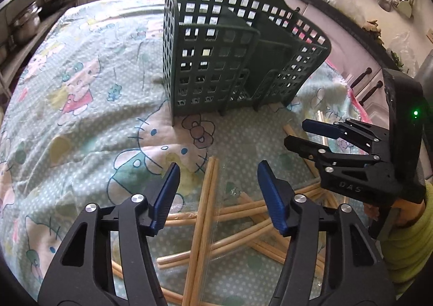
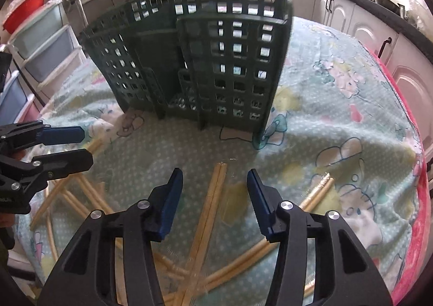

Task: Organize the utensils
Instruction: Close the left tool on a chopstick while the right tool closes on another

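We hold L gripper (image 1: 217,170) and R gripper (image 2: 215,174) half-open, empty, each straddling a chopstick pair (image 1: 208,184) lying lengthwise betw. jaws.

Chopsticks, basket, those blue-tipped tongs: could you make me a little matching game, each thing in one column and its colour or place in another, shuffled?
Things:
1. chopsticks
2. utensil basket
3. cloth
4. left tongs

Descriptions:
A. dark green, gridded with holes, standing upright
B. pale wood, lying scattered and crossed
C. black with blue pads, jaws apart over a pair of sticks
D. pastel cartoon print, covering the table

Pairs: 1-B, 2-A, 3-D, 4-C

The right tongs look the same as the left and also hang open over a pair.
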A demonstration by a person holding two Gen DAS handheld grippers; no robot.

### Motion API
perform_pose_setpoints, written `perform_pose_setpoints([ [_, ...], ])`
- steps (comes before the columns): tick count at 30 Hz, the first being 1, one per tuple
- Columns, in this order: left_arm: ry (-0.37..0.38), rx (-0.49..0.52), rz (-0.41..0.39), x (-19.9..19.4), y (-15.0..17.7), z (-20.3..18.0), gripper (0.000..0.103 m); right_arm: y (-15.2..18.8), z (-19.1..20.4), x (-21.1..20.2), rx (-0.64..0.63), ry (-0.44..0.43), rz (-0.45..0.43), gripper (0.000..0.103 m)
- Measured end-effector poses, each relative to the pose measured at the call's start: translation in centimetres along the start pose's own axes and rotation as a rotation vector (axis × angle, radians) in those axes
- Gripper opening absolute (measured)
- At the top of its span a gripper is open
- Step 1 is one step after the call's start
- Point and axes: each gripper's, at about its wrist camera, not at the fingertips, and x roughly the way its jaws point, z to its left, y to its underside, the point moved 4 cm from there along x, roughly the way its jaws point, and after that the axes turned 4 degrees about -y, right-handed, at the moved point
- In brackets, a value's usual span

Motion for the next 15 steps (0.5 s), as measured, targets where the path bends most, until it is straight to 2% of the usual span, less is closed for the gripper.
perform_pose_setpoints([
  [3, 0.000, -0.004, 0.031, 0.9, -0.1, 0.1, 0.046, -0.1, -0.3, 1.0, 0.023, 0.003, 0.034, 0.038],
  [4, 0.003, -0.006, 0.038, 1.1, 0.0, 0.2, 0.044, -0.1, -0.3, 1.1, 0.025, 0.008, 0.033, 0.036],
  [6, 0.005, -0.010, 0.053, 1.6, 0.0, 0.2, 0.040, -0.2, -0.7, 1.1, 0.038, 0.014, 0.028, 0.025],
  [8, 0.005, -0.010, 0.063, 2.0, -0.1, 0.2, 0.037, -0.2, -1.0, 1.0, 0.051, 0.009, 0.028, 0.020],
  [11, -0.001, -0.007, 0.077, 2.4, -0.3, 0.1, 0.025, -0.2, -1.4, 0.7, 0.055, 0.009, 0.020, 0.008],
  [15, -0.016, -0.001, 0.077, 2.7, -0.5, -0.1, 0.015, -0.1, -2.4, -0.4, 0.093, -0.035, -0.008, 0.006],
])
